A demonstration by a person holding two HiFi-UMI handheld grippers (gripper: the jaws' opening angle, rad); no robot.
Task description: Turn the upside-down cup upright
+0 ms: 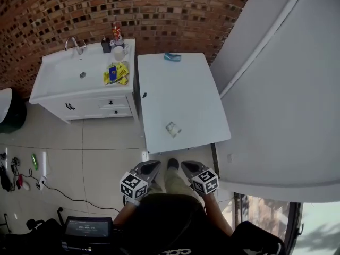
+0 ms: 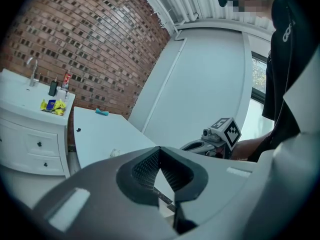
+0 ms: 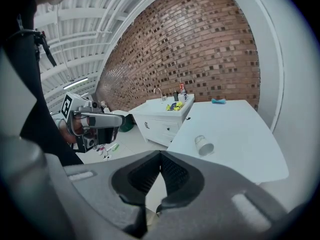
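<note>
The cup (image 1: 172,128) appears to lie on its side on the white surface (image 1: 180,89), toward the near edge and a little right of the middle. A small teal thing (image 1: 172,57) sits at the far edge, well apart from the cup.

The left tongs (image 2: 160,151) are pressed together with nothing between them. The right tongs (image 3: 161,156) are pressed together too and hold nothing. Both hang near the person's body, side by side, short of the surface's near edge and well apart from the cup.

Just left of the surface stands a white vanity (image 1: 58,86) with a faucet (image 1: 77,45). On its right end are a white mug (image 1: 119,52), a red container (image 1: 116,32) and yellow packets (image 1: 118,73). A brick wall (image 1: 159,9) runs along the far side, and a large white panel (image 1: 281,100) closes off the right. Cables and small items lie on the tiled floor (image 1: 90,158) to the near left.
</note>
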